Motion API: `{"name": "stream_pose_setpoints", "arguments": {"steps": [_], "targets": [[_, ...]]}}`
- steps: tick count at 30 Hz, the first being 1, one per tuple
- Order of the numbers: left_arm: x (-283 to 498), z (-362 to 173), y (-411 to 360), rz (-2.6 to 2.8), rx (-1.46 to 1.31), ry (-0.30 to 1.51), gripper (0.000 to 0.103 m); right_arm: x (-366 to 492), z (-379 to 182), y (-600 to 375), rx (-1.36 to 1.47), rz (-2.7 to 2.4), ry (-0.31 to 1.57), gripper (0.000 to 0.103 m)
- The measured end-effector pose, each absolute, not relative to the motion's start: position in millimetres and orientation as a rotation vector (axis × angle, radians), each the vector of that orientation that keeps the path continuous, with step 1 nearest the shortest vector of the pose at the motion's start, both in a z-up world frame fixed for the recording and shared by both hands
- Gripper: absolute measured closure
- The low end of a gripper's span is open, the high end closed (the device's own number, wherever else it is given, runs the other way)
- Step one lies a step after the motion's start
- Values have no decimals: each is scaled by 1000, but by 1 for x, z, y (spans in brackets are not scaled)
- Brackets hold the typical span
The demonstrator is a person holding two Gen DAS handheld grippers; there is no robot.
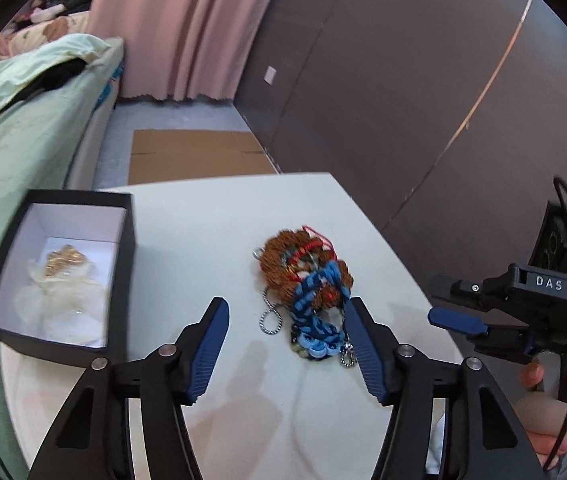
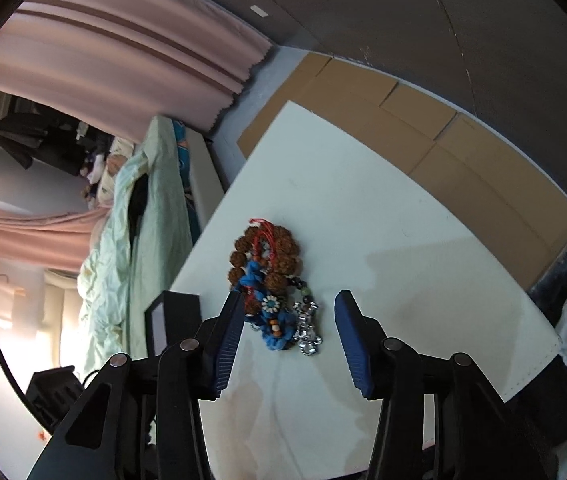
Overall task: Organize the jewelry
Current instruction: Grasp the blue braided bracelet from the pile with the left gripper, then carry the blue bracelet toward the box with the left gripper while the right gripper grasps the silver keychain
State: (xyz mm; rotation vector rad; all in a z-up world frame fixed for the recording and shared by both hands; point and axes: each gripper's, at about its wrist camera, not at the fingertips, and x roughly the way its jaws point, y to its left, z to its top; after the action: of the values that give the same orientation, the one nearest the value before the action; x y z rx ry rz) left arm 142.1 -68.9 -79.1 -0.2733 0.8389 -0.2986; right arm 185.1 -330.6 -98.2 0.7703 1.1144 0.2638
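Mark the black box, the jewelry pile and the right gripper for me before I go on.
black box (image 1: 125, 264), left wrist view, on its dark right wall.
jewelry pile (image 2: 269, 280), right wrist view, on the brown beads mid-heap.
right gripper (image 1: 459, 322), left wrist view, on its blue finger pad at the right edge.

Pink curtain, green bedding, cardboard on floor.

My left tool hangs over a white table. A tangled jewelry pile lies ahead between its fingers. An open black box blocks the table's left edge. Bare tabletop lies between box and pile. My right tool crowds the right side.
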Motion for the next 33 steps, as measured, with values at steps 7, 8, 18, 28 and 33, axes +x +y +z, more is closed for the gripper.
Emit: {"name": "stream_pose_setpoints", "arguments": {"steps": [7, 8, 18, 28, 33], "targets": [[156, -100, -91, -369, -257, 857, 49, 190, -121, -318, 799, 273, 1210, 69], [158, -103, -94, -368, -251, 863, 49, 190, -124, -318, 820, 270, 1220, 70], [172, -119, -99, -330, -230, 884, 73, 190, -140, -338, 929, 211, 1242, 71], [157, -101, -90, -367, -266, 852, 91, 191, -147, -317, 885, 252, 1297, 71], [148, -83, -75, -358, -315, 815, 92, 192, -147, -305, 832, 245, 1308, 71]]}}
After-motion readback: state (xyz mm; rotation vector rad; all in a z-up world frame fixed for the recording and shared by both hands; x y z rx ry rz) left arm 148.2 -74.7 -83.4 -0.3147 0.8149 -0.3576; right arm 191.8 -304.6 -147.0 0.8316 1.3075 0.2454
